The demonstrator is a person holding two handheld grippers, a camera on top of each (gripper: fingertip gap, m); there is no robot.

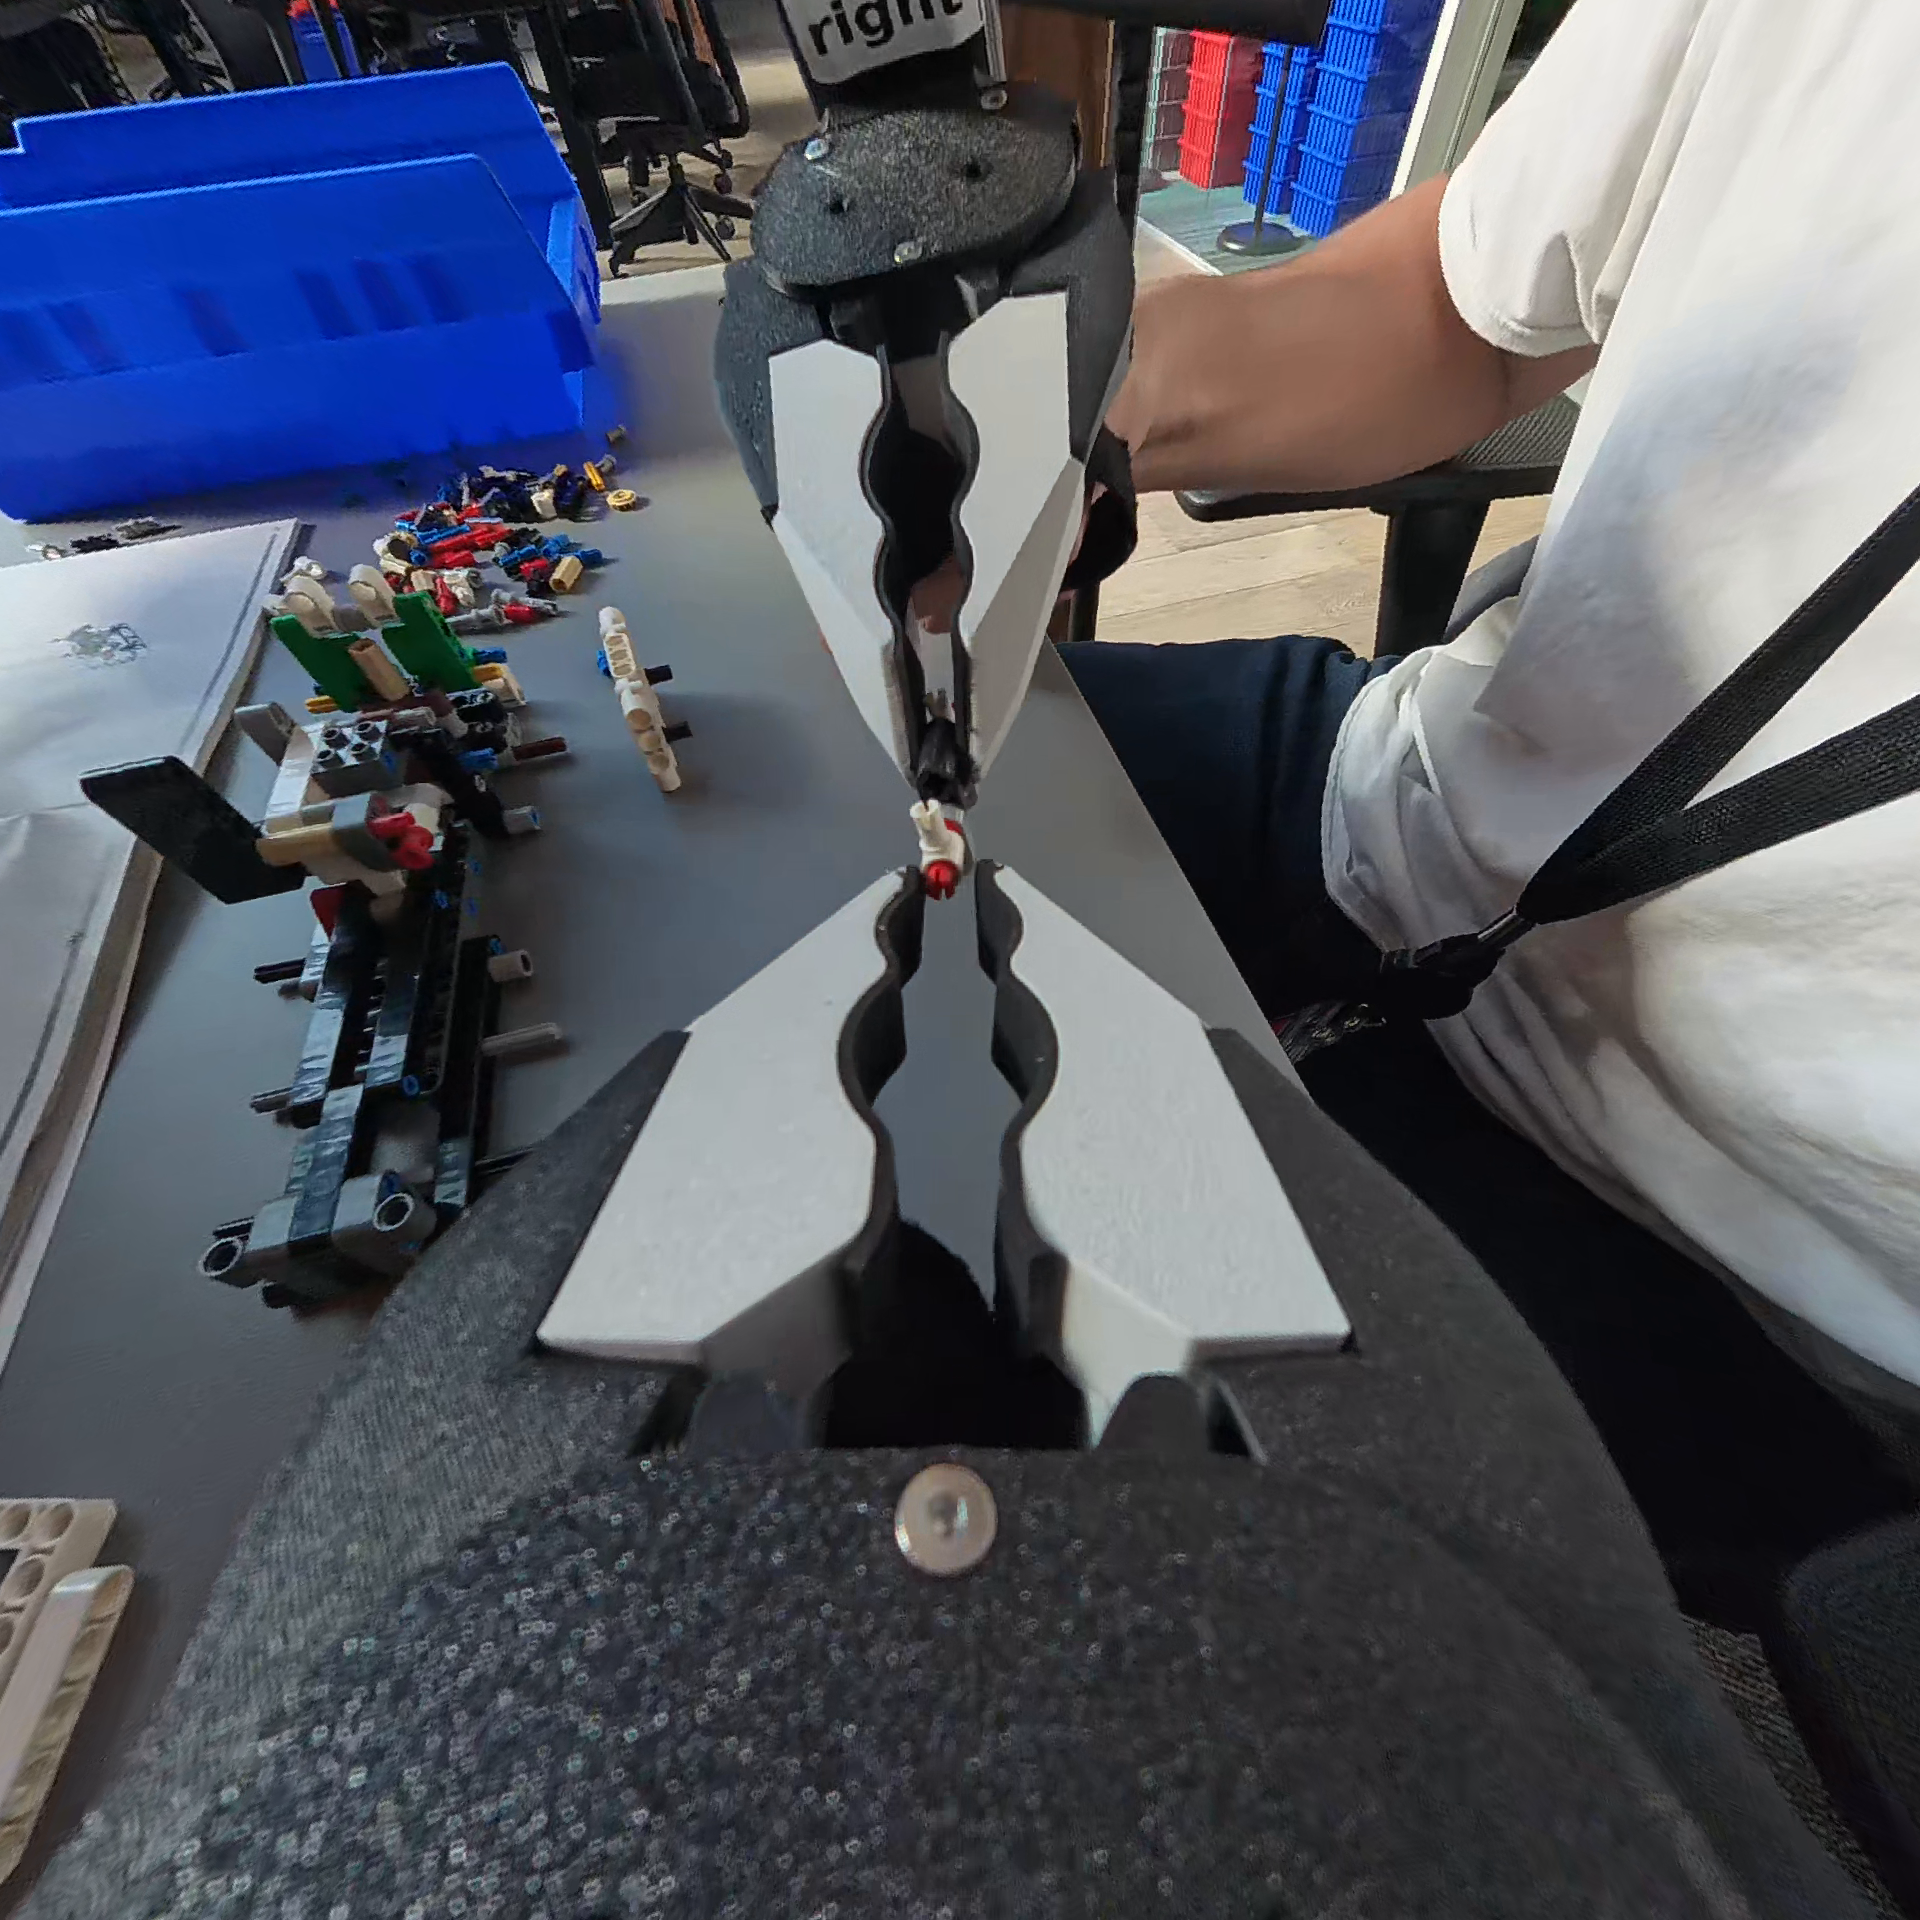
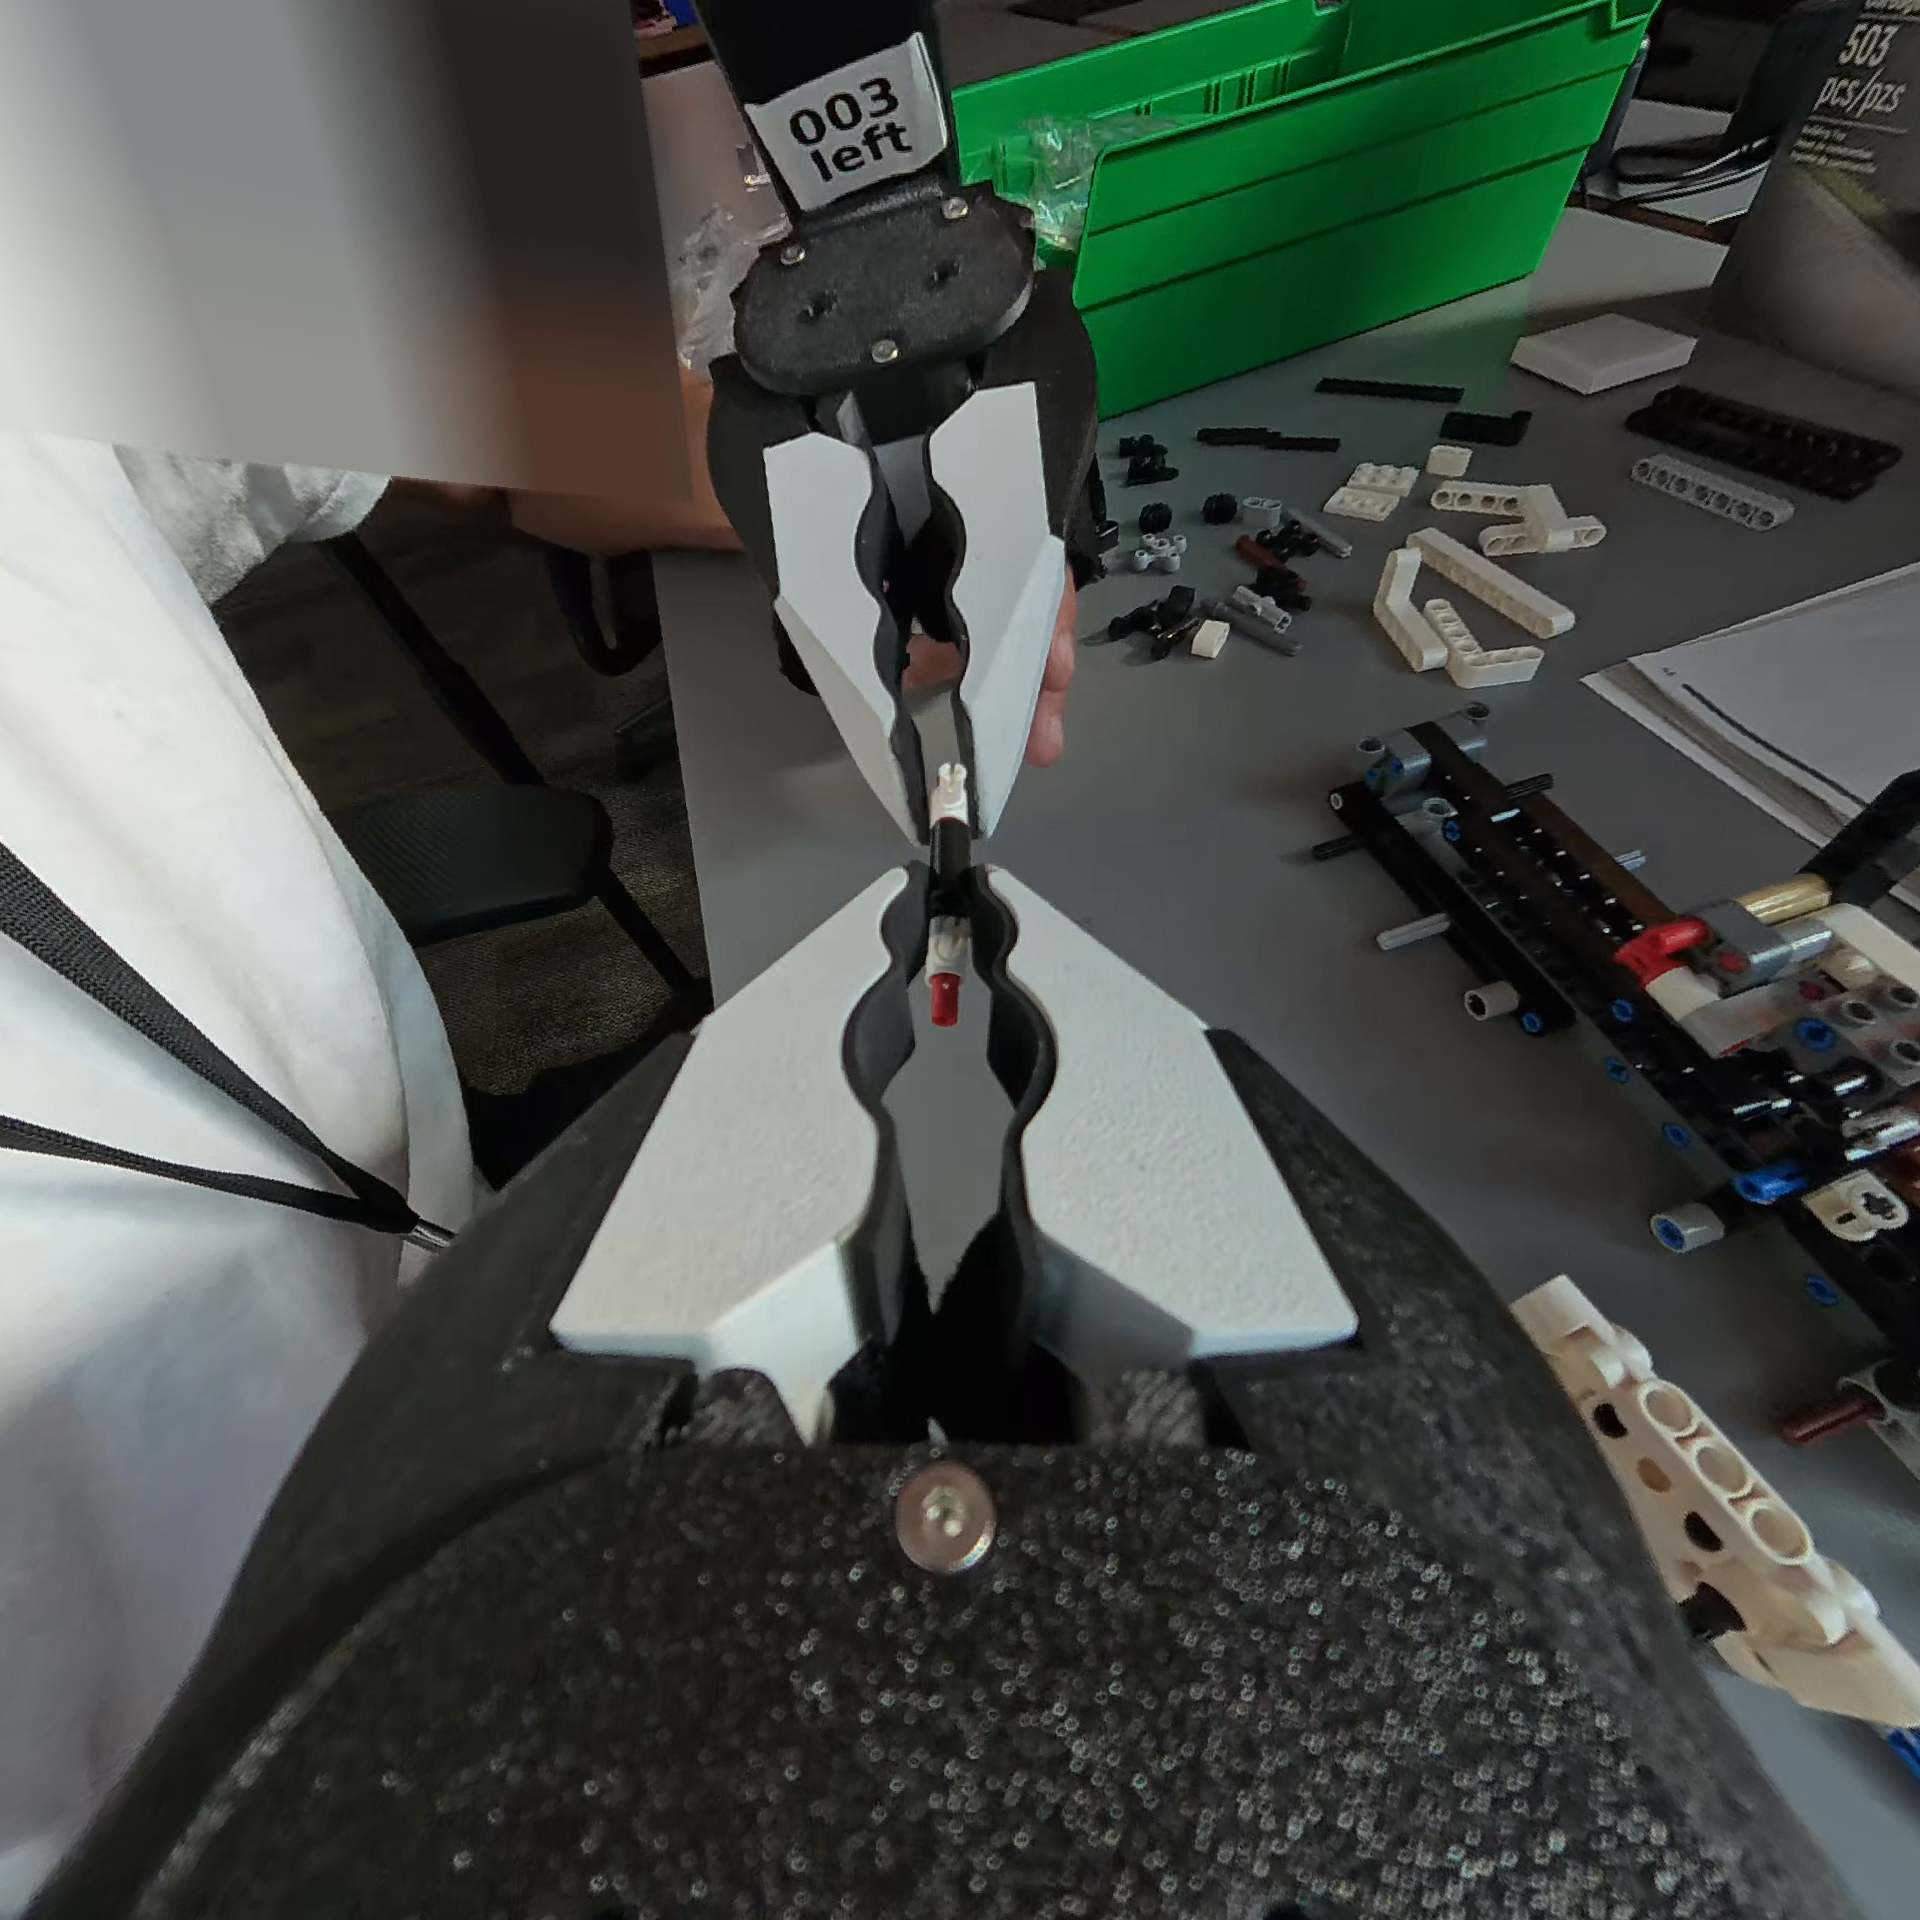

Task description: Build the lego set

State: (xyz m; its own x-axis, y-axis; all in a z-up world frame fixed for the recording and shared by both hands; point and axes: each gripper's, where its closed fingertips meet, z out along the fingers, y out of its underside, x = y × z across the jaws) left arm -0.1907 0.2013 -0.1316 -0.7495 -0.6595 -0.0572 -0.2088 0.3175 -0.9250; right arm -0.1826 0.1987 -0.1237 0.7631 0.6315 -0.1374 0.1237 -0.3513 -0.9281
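Note:
A small rod piece hangs in the air between my two grippers, above the grey table's edge (image 1: pixel 1143 831). It is a black axle (image 2: pixel 948 852) with white connectors and red pin ends. My right gripper (image 2: pixel 948 883) is shut on the black middle, and a white connector and a red pin (image 2: pixel 943 992) stick back between its fingers. It also shows from the front in the left wrist view (image 1: pixel 943 779). My left gripper (image 1: pixel 940 883) faces it tip to tip. The red end (image 1: pixel 940 878) lies between its fingertips, with a gap to one pad, so it is open.
A blue bin (image 1: pixel 291 312), a pile of small loose pieces (image 1: pixel 499 540), a partly built black model (image 1: pixel 384 1039) and a white booklet (image 1: pixel 104 675) lie on the table. A green bin (image 2: pixel 1351 208) and white beams (image 2: pixel 1455 613) lie farther off. A person in a white shirt (image 1: pixel 1662 727) sits close. Both grippers' tips are close together, under 4 cm apart.

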